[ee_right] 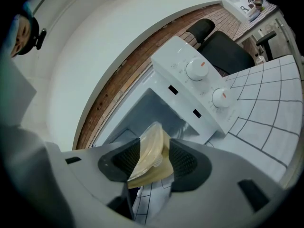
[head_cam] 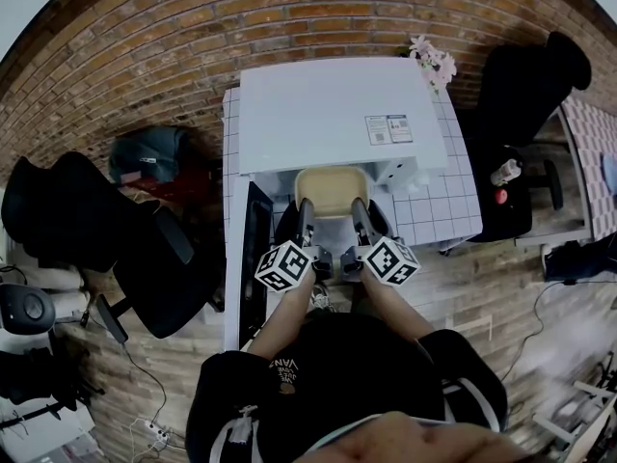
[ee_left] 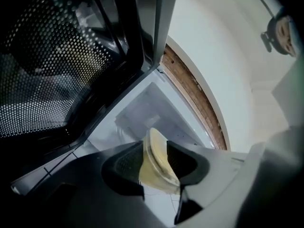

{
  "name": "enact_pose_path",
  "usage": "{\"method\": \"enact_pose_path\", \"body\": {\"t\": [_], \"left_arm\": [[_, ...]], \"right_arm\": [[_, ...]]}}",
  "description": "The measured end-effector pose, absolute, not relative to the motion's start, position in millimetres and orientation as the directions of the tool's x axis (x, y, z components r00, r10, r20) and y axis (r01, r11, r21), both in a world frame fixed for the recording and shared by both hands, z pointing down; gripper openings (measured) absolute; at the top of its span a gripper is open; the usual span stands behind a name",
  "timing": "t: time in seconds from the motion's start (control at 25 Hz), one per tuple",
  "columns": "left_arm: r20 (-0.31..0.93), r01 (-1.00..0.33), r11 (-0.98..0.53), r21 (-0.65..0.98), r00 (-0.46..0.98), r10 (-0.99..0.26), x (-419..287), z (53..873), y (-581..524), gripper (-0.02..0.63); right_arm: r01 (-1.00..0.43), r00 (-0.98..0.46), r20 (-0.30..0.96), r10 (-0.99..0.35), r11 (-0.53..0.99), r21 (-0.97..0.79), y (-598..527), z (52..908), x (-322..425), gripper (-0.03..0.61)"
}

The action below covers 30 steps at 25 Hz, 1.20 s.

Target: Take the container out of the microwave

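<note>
Head view: steeply down from above onto microwave [head_cam: 342, 114]. Gripper views: close, facing its open cavity from left and right; all share the container [head_cam: 332, 189]

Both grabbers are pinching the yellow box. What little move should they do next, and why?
Probably pull the container straight back toward the person, held level. The left gripper and right gripper each clamp one edge of it, and it sits at the mouth of the microwave, whose door stands open on the left.
</note>
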<state>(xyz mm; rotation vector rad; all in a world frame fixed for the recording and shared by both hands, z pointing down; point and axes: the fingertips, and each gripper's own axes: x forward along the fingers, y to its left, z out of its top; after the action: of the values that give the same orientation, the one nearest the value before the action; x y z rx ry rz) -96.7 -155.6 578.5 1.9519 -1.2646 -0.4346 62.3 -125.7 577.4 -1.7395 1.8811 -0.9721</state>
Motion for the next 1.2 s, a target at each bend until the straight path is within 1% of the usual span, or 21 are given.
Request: {"method": "enact_pose_path", "body": {"t": [0.32,0.88,1.2], "left_arm": [[0.1,-0.624,-0.241,0.743,0.46,-0.883,-90.9,571.2,-149.5,0.16],[0.082,-0.641,-0.199,0.741,0.38,-0.921,-87.5,554.1,-120.6,0.158],[0.065,-0.646,-0.19,0.739,0.349,-0.935,-85.2,545.2,-103.6,0.16]], "right_arm": [[-0.696,-0.143,0.153,-0.978,-0.01,-0.718,-119.9,570.8,67.7,0.186],[-0.685,-0.289,0.158,-0.944,0.089,-0.723,-108.4,561.5,72.4,0.184],[-0.674,-0.337,0.149,-0.93,0.128,-0.727,-95.8,554.4,75.1,0.184]]}}
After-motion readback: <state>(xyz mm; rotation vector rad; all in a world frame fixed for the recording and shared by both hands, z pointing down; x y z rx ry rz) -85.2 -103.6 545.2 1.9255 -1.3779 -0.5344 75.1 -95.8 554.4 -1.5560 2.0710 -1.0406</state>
